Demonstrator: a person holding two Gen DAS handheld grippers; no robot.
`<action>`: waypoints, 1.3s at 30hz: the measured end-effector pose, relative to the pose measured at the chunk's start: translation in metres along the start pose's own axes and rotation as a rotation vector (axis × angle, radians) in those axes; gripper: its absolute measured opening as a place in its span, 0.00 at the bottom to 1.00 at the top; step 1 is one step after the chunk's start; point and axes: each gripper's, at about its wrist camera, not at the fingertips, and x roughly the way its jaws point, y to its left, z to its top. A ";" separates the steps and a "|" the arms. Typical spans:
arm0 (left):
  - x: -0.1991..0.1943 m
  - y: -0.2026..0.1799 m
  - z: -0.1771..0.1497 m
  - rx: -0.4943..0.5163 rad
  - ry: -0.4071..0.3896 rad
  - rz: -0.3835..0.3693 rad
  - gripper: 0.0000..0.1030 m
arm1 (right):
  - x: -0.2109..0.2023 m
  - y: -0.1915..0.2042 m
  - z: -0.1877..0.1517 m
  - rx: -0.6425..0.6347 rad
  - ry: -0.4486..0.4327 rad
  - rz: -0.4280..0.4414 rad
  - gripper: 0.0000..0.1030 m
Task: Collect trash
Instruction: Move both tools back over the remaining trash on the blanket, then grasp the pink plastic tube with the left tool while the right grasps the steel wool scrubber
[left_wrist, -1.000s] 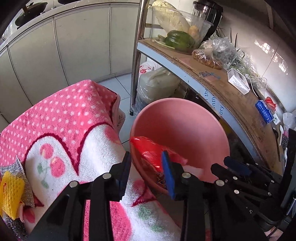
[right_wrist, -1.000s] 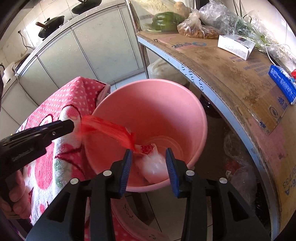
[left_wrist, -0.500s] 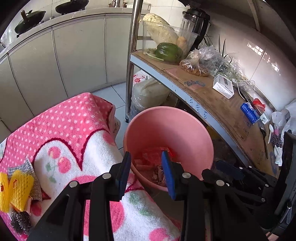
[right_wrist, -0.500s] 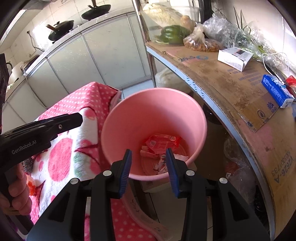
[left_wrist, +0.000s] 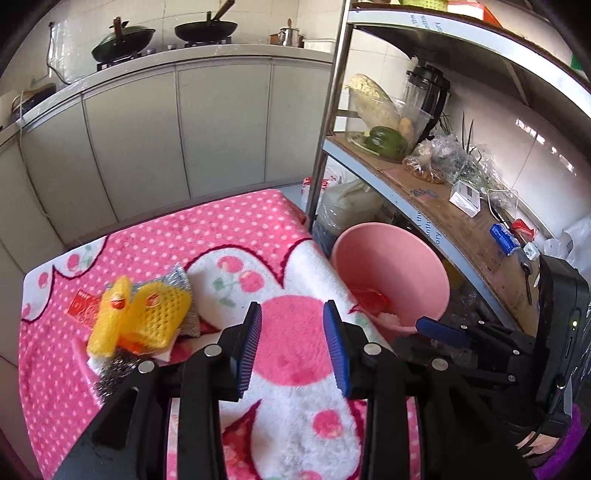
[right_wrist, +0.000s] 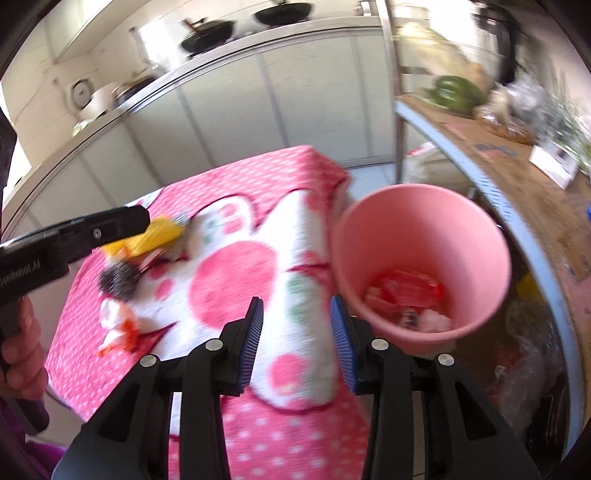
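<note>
- Compared with a second ago, the red wrapper is no longer stretched between the grippers; it's been dropped into the pink bucket (right_wrist: 421, 240).
- Left gripper (left_wrist: 293, 345) and right gripper (right_wrist: 297, 338) are both seen with jaws parted and nothing held, pulled back over the pink towel (left_wrist: 236, 236).
- Red wrappers (right_wrist: 406, 290) and white scraps are seen at the bucket bottom.
- Yellow sponges (left_wrist: 144, 314) and steel wool are left piled on the towel; a metal shelf (left_wrist: 436, 218) is crowding the bucket.
</note>
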 end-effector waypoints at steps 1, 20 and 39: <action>-0.005 0.009 -0.004 -0.010 -0.002 0.006 0.33 | 0.001 0.009 -0.001 -0.019 0.008 0.015 0.38; -0.045 0.177 -0.099 -0.318 0.048 0.158 0.27 | 0.025 0.118 -0.010 -0.210 0.126 0.227 0.38; 0.021 0.183 -0.098 -0.389 0.178 0.131 0.31 | 0.040 0.124 -0.007 -0.211 0.161 0.239 0.38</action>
